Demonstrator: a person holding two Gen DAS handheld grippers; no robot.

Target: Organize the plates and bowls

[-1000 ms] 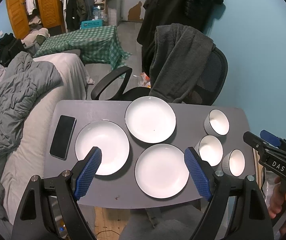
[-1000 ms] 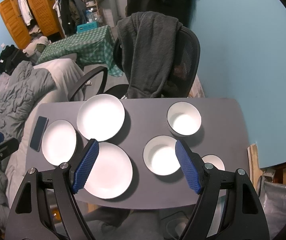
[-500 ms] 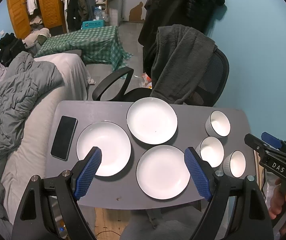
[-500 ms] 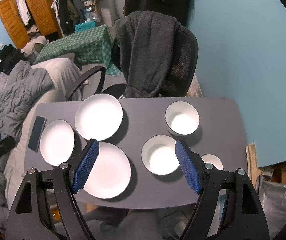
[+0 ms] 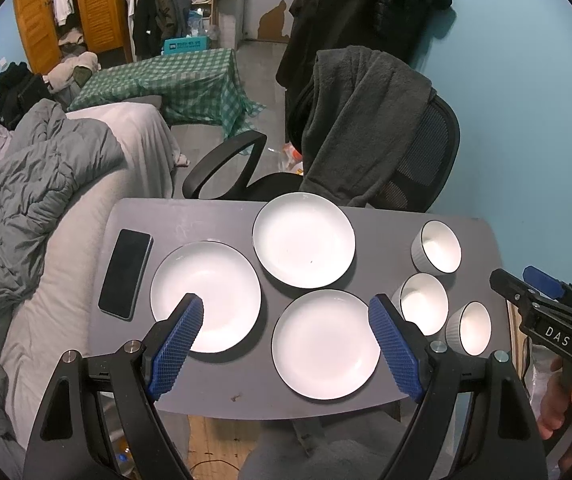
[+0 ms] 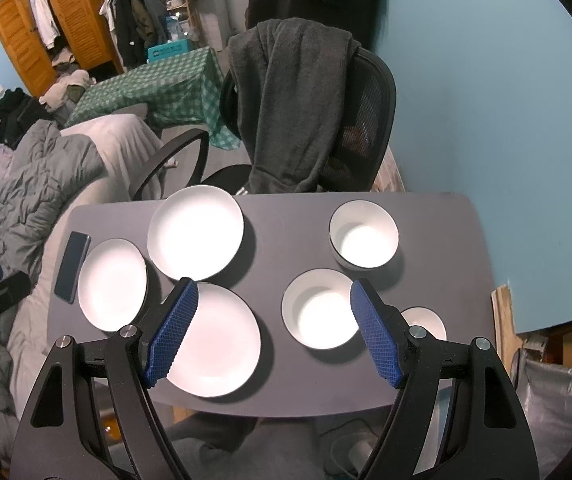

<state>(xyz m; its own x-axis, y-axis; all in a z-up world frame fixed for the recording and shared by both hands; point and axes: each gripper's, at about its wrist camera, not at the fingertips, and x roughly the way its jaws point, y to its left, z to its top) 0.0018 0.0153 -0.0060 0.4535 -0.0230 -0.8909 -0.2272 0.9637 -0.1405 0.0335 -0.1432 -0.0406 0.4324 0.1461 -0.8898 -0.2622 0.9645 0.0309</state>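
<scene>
Both my tongs are spread wide and carrying nothing: the left gripper (image 5: 286, 340) hangs above the near edge of the grey table (image 5: 190, 220), the right gripper (image 6: 274, 328) likewise, over the bowl side.

Three white plates sit apart on the left half: the near plate (image 5: 326, 344), the left plate (image 5: 206, 296) beside a black phone (image 5: 126, 272), and the far plate (image 5: 304, 238) in front of the office chair (image 5: 418, 160). None overlap, though their rims come close. On the right stand three white bowls in a loose line: the far bowl (image 6: 364, 234), the middle bowl (image 6: 320, 314) and the near bowl (image 6: 426, 320), half hidden behind my right finger.

I judge these to be glazed ceramic: stiff, slick, fairly heavy and chip-prone. A plate lies flat, so I would pinch its raised rim at the near edge and lift gently. A bowl I would take by its wall, one finger inside, one outside.
</scene>
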